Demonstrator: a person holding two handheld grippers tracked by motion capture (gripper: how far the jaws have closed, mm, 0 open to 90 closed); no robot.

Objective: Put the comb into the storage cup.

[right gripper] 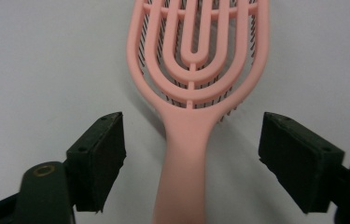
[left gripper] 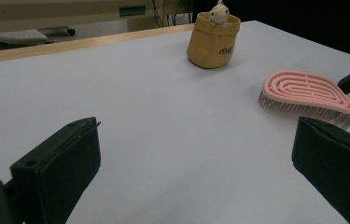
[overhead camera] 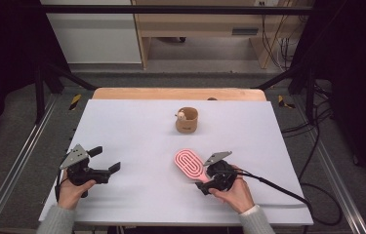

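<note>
**Right gripper straddles the pink brush handle, jaws not yet on it**

Down on the near right of the white table (overhead camera: 136, 122), the right gripper (right gripper: 191, 154) sits low over the pink hairbrush (overhead camera: 189, 165). In the right gripper view the brush's handle runs straight up the middle between the two black jaws, and there is clear table showing on both sides of it. Neither pad presses the plastic. So the jaws stand partly open, with the handle between them and nothing gripped. The brush lies flat, bristles down, its looped oval head pointing away from the gripper toward the far left, its handle toward the person's right hand (overhead camera: 236, 192). From the high view that hand wraps the gripper's body, the cable trailing off to the right across the table.

Over on the near left, the left gripper (overhead camera: 103, 165) hovers above bare table, well apart from the brush. Its own view shows both jaws spread wide, with nothing but white surface between them. It holds nothing and touches nothing. The left hand (overhead camera: 73, 190) grasps it from below.

Further back, near the middle of the table, stands a small tan cup (overhead camera: 187, 120) with a little pale figure (left gripper: 219, 12) peeking over its rim. It stands upright, well clear of both grippers, beyond the brush's head.
</note>
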